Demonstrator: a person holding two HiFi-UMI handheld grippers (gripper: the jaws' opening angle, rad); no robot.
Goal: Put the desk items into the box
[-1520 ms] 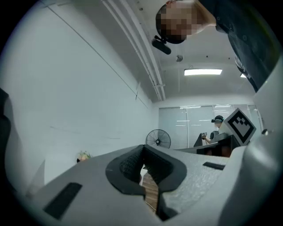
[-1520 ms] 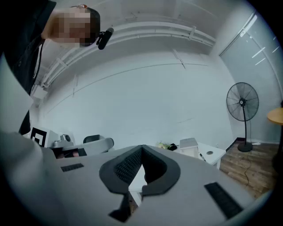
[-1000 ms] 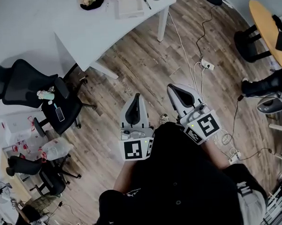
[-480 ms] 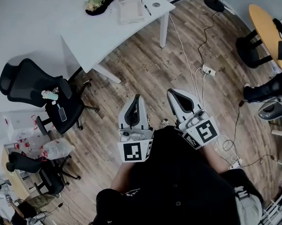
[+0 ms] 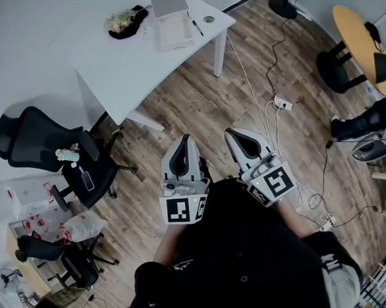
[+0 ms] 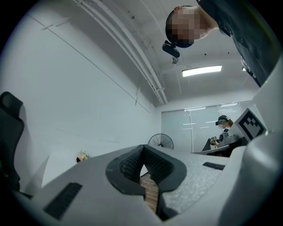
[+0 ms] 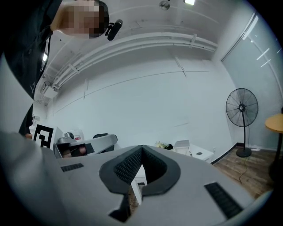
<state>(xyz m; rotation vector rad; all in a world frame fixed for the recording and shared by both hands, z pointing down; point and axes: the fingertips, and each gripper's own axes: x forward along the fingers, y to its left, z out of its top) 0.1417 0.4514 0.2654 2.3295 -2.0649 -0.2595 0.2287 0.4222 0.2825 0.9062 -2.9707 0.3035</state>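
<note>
The white desk stood well ahead, whole only in the head view; the gripper views alone caught a fan. The left gripper and right gripper were clenched, empty. A shallow white box lay on the desk, a pen just beside it.

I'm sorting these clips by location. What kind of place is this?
Probably an office or lab workroom: a white desk with a few items on it, black swivel office chairs, and a corded power strip lying on the wood-look floor.
</note>
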